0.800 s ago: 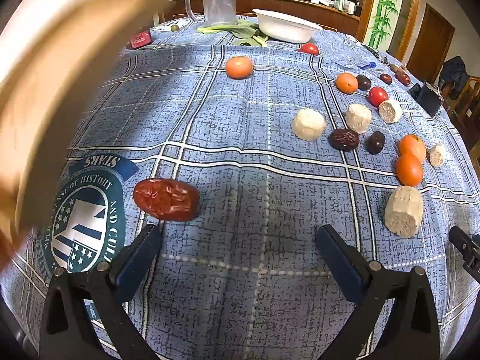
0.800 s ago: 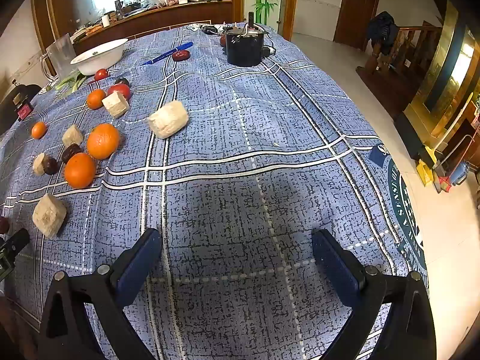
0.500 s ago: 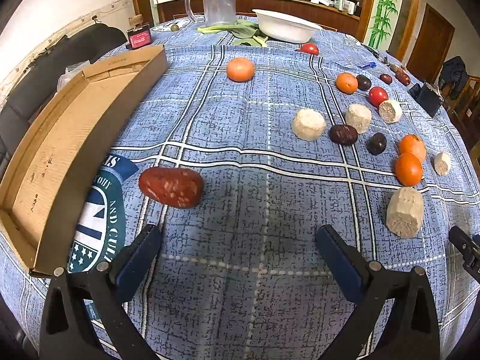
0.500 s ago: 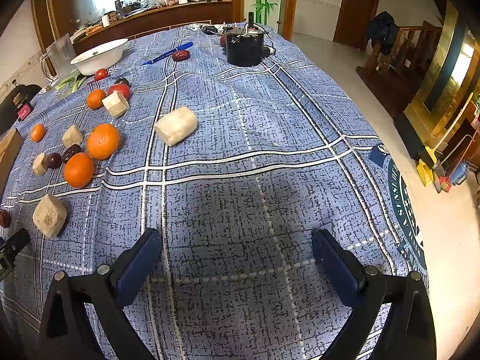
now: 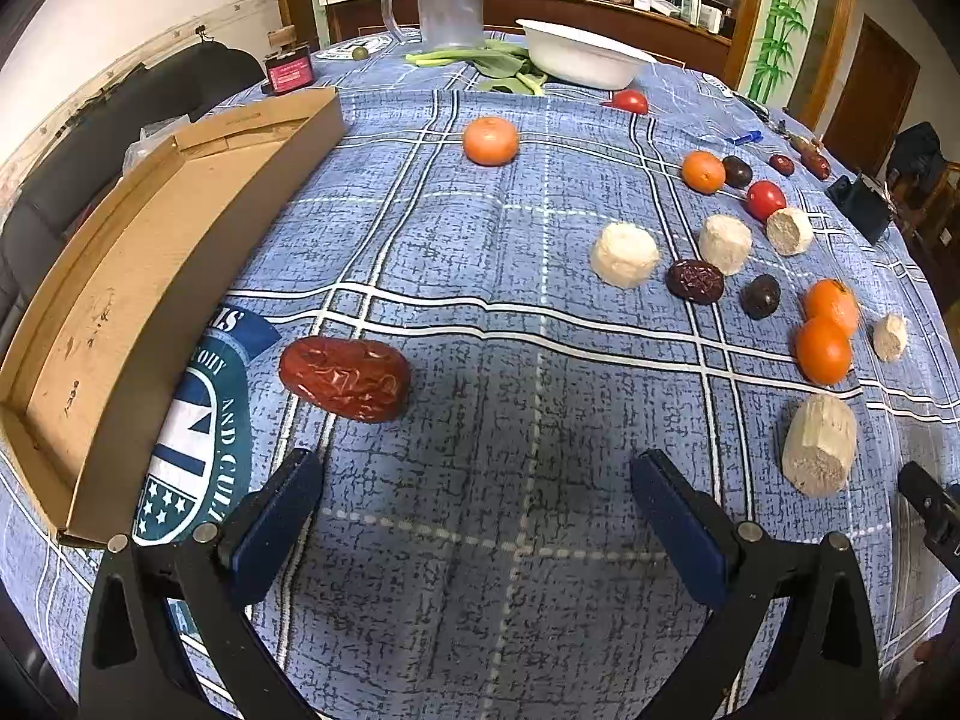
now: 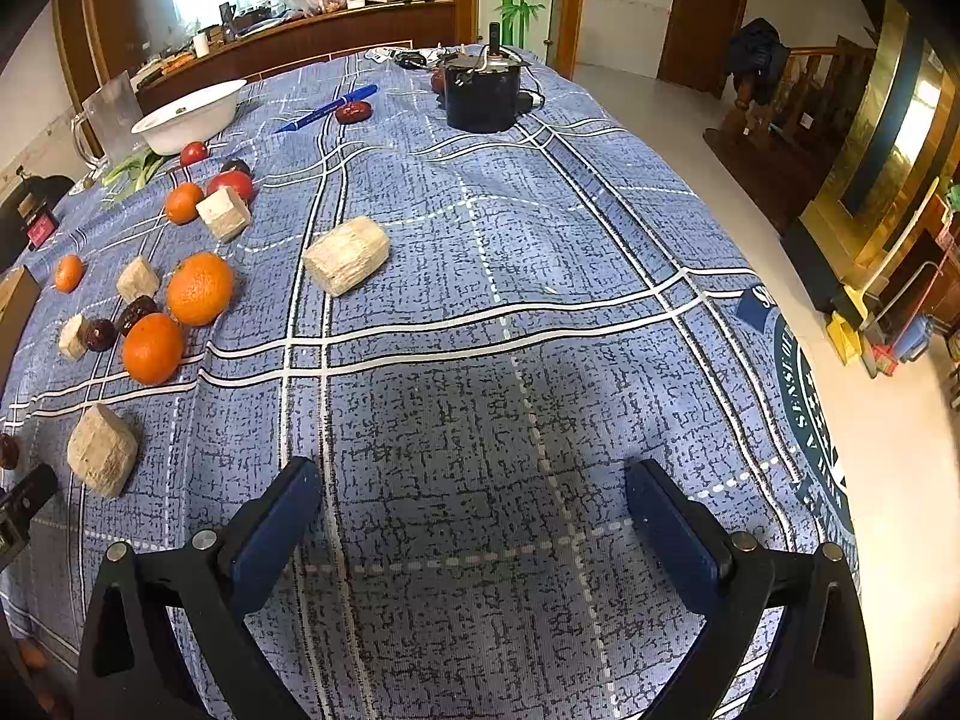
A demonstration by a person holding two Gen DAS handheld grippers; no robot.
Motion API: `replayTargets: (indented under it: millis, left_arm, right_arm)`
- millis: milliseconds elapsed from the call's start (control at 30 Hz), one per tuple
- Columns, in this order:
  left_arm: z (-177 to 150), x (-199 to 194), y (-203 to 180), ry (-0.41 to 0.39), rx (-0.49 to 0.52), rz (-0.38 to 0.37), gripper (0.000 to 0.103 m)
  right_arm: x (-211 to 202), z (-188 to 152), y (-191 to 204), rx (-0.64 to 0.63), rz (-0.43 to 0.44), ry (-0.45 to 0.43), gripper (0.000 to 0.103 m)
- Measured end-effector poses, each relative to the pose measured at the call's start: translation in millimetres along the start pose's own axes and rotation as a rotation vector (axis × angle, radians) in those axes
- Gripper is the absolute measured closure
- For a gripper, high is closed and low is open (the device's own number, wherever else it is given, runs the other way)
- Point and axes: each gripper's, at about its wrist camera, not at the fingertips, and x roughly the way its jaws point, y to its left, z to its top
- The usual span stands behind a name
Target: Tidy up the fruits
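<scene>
Where blur swept, a cardboard tray [image 5: 150,276] now lies still.

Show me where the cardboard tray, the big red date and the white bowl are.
cardboard tray [image 5: 120,312]: left wrist view, bare inner floor.
big red date [image 5: 345,379]: left wrist view, wrinkled middle.
white bowl [image 5: 576,63]: left wrist view, outer wall.

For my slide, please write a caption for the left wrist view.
Open left gripper above blue tablecloth, red date ahead, cardboard tray beside it.
</scene>
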Motion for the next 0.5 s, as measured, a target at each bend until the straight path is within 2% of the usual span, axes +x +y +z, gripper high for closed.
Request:
replayTargets:
  millis: [67, 133, 200, 333, 500]
  left_arm:
    - [0.4, -0.2, 1.8, 0.006, 0.014, -0.004, 0.000]
    - [7.3, 2.1, 6.2, 0.024, 0.035, 0.006, 0.000]
    - [11.4, -10.6, 7.1, 0.000, 0.035, 0.019, 0.000]
    - [21.3, -45.7, 20.4, -0.071, 0.031, 0.002, 0.000]
    - [17.8, -74.1, 35.8, -0.084, 0.050, -0.027, 0.000]
  right_arm:
    - [-0.4, 3.6, 4.5, 0.011, -0.007, 0.015, 0.001]
    - [-8.8, 9.3, 12.8, 0.030, 0.034, 0.016, 0.001]
    - [-29.1, 11.0, 19.1, 0.020, 0.068, -0.022, 0.001]
    - [-68.3, 22.0, 56.0, -0.081, 0.106, -0.060, 0.001]
    - [-96.6, 15.3, 84.1, -0.131, 0.155, -0.098, 0.001]
